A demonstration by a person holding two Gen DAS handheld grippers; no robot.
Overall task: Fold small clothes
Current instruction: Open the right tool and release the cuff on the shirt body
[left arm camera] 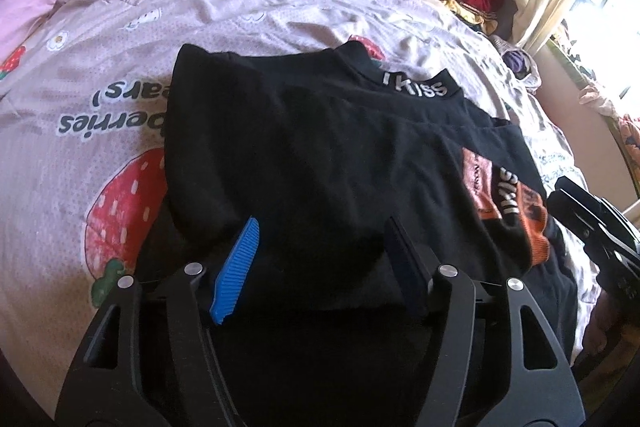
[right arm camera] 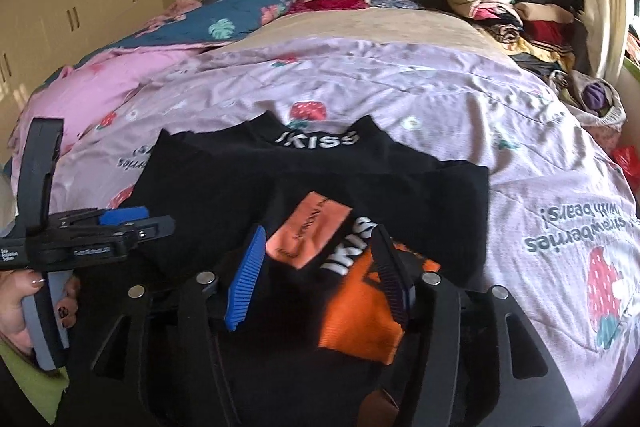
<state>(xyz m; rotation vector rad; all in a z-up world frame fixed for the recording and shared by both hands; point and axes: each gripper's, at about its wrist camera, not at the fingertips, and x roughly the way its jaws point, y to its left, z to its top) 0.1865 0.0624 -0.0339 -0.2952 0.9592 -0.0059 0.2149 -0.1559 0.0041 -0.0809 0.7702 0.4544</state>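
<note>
A small black top (left arm camera: pixel 304 151) with a white "IKISS" collar (left arm camera: pixel 416 85) lies on the bed, its sides folded inward. An orange and pink patch (left arm camera: pixel 508 203) sits on the folded right part. My left gripper (left arm camera: pixel 320 239) is open just above the top's near hem, holding nothing. In the right wrist view the same top (right arm camera: pixel 224 195) lies ahead, and my right gripper (right arm camera: pixel 320 247) is open over the orange patch (right arm camera: pixel 356 307), empty. The left gripper also shows in the right wrist view (right arm camera: pixel 120 223), held by a hand at the left. The right gripper's body (left arm camera: pixel 600 227) shows at the right edge.
The bed is covered by a pink strawberry-print sheet (left arm camera: pixel 120 99). A pile of folded clothes (right arm camera: pixel 516 11) stands at the far right by the headboard. A blue floral quilt (right arm camera: pixel 236 15) and pink bedding lie at the far left. A window is at the right.
</note>
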